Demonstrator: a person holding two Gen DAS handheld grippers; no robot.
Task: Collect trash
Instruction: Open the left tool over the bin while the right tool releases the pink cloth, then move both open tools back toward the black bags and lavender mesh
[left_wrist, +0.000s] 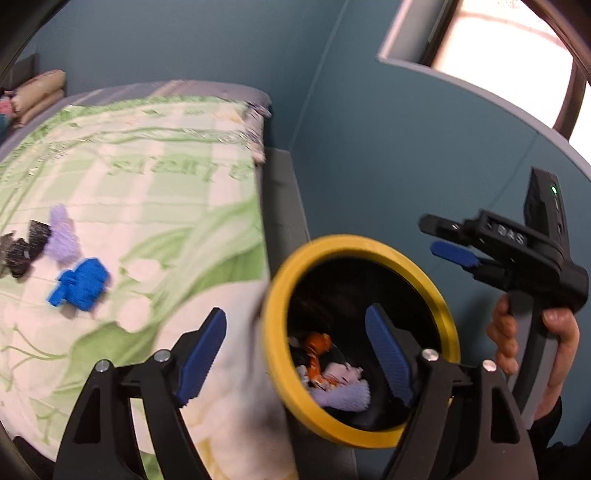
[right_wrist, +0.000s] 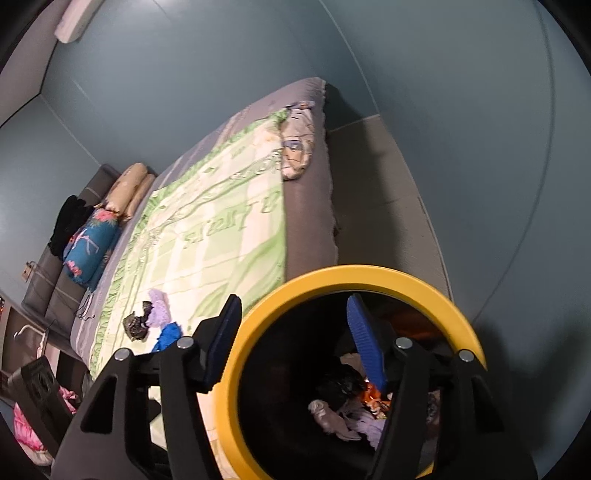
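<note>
A black bin with a yellow rim (left_wrist: 354, 243) (right_wrist: 369, 275) stands by the bed's edge. Inside it lie an orange wrapper (left_wrist: 317, 347) (right_wrist: 373, 398) and purple and white scraps (left_wrist: 347, 397). On the green blanket (left_wrist: 147, 177) lie a blue crumpled piece (left_wrist: 81, 282) (right_wrist: 168, 334), a purple piece (left_wrist: 62, 236) (right_wrist: 159, 308) and a black piece (left_wrist: 26, 247) (right_wrist: 136, 325). My left gripper (left_wrist: 295, 321) is open over the bin's near rim, with nothing between its pads. My right gripper (right_wrist: 295, 306) (left_wrist: 439, 238), held in a hand (left_wrist: 554, 343), is open above the bin and holds nothing.
The bed (right_wrist: 306, 206) fills the left, with pillows (right_wrist: 133, 188) at its head. A grey floor strip (right_wrist: 384, 206) runs between the bed and the blue wall (left_wrist: 388, 147). A bright window (left_wrist: 509, 48) is at upper right. Pink cloth (right_wrist: 26, 428) lies at lower left.
</note>
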